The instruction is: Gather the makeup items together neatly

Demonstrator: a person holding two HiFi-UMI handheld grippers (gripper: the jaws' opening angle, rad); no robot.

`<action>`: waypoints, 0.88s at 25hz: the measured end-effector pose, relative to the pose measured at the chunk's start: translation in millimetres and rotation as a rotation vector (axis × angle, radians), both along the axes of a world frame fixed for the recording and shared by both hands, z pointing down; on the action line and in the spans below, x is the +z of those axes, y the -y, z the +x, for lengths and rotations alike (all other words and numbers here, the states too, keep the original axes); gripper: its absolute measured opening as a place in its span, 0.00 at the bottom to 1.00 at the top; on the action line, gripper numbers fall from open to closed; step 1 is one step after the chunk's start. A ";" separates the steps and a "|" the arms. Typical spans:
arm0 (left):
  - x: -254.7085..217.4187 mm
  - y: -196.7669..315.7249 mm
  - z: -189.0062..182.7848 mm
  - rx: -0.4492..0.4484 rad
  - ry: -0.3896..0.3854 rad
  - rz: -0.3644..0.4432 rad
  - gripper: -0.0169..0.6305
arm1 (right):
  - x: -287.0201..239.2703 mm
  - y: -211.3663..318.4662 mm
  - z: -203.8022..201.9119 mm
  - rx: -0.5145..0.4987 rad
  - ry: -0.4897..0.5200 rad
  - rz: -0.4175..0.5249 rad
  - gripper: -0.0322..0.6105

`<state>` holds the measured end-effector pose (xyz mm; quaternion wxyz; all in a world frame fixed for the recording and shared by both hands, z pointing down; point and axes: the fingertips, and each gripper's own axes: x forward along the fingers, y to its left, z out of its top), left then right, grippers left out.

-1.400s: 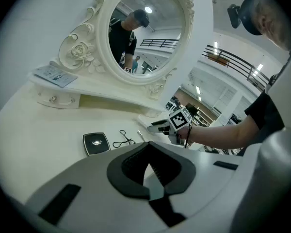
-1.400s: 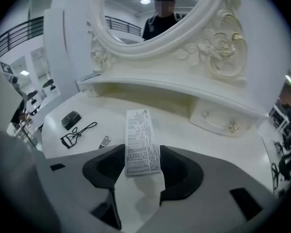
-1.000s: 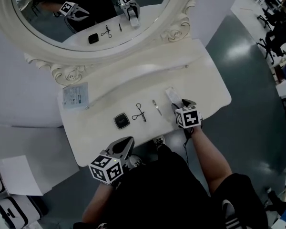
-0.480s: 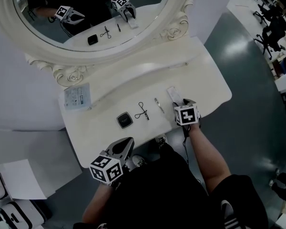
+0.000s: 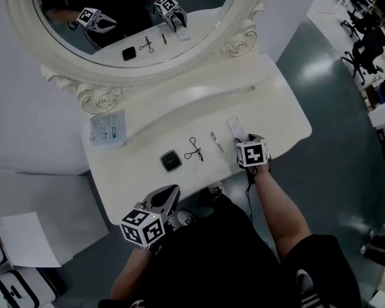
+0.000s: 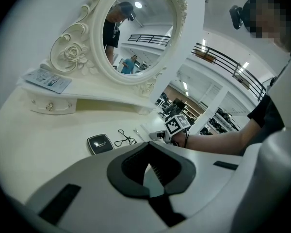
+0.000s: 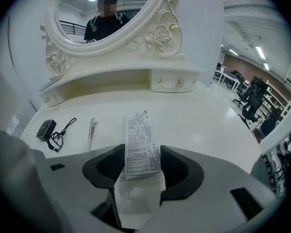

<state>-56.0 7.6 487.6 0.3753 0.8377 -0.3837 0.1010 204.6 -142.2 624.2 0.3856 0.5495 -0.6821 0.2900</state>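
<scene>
The cream-white vanity table [image 5: 282, 101] stands on a grey floor against a pale wall. Just off its near edge the left gripper [image 6: 148, 147] hangs with jaws pressed together, empty. On the top lie a black square compact [image 5: 171, 161], a black eyelash curler [image 5: 194, 149] and a slim silver stick [image 5: 213, 141] (tweezers, perhaps). Just right of them, the right gripper [image 7: 142, 154] pinches the near end of a flat white printed packet [image 7: 141, 135]. Behind rises the carved oval mirror [image 5: 135, 69].
</scene>
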 end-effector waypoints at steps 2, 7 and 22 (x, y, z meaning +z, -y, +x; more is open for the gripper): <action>-3.0 -0.9 -2.4 -0.001 -0.002 0.009 0.04 | 0.5 -0.3 -0.3 0.006 0.003 -0.004 0.42; -13.5 -4.5 -10.8 -0.013 0.000 0.041 0.04 | -3.3 -2.2 1.8 -0.023 -0.002 0.009 0.43; -43.0 -29.2 -45.8 -0.008 0.003 0.112 0.04 | -160.3 -61.0 -77.6 -0.084 0.413 0.332 0.10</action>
